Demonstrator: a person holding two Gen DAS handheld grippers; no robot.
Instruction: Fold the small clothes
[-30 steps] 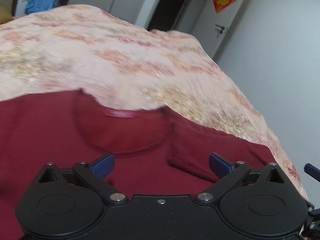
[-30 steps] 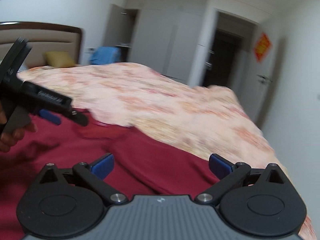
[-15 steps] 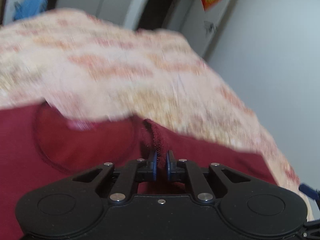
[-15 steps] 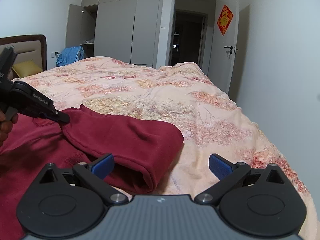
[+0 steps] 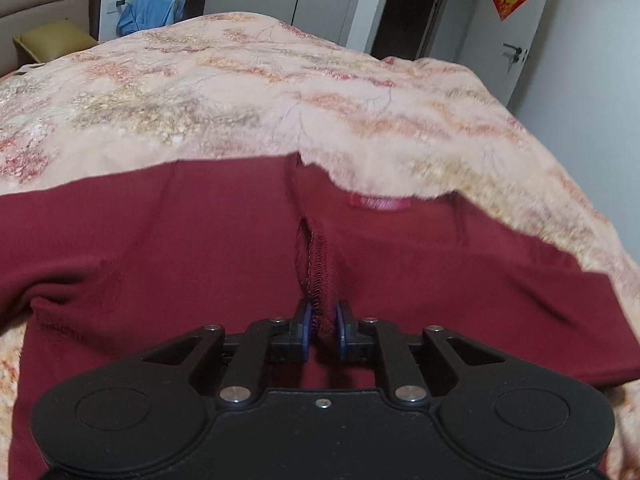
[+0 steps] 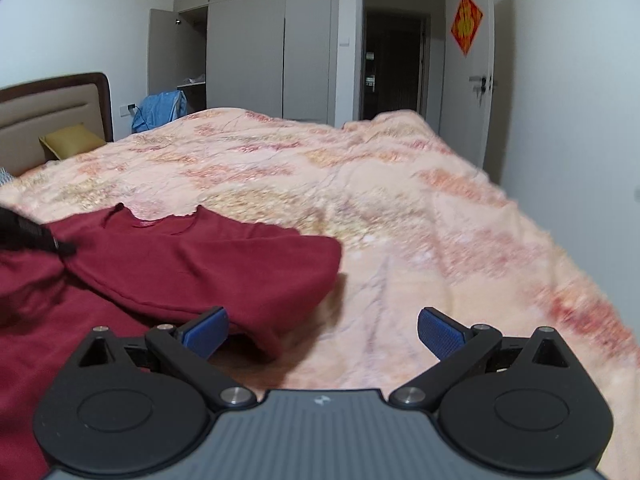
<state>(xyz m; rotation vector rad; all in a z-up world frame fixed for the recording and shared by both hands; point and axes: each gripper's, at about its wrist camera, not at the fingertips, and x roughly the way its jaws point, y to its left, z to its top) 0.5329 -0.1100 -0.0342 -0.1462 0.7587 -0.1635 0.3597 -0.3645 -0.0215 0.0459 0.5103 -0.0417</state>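
A dark red shirt (image 5: 160, 248) lies on the bed, its neck opening and pink label (image 5: 379, 202) at the far side. My left gripper (image 5: 322, 330) is shut on the stitched hem of the shirt's sleeve (image 5: 320, 272), which is pulled over the body of the shirt. In the right wrist view the shirt (image 6: 208, 268) lies left of centre with its right side folded over, and the left gripper (image 6: 36, 236) shows at the left edge. My right gripper (image 6: 322, 330) is open and empty, above the bedspread beside the shirt's folded edge.
The bed has a pink floral bedspread (image 6: 400, 200), a padded headboard (image 6: 44, 112) and a yellow pillow (image 6: 68, 140) at far left. A blue cloth (image 6: 160, 110) lies by an open wardrobe. The bed's right edge runs along a white wall (image 6: 568, 120).
My left gripper closed on the sleeve hem and carried it left across the shirt. My right gripper stayed open and drew back to the right, off the shirt.
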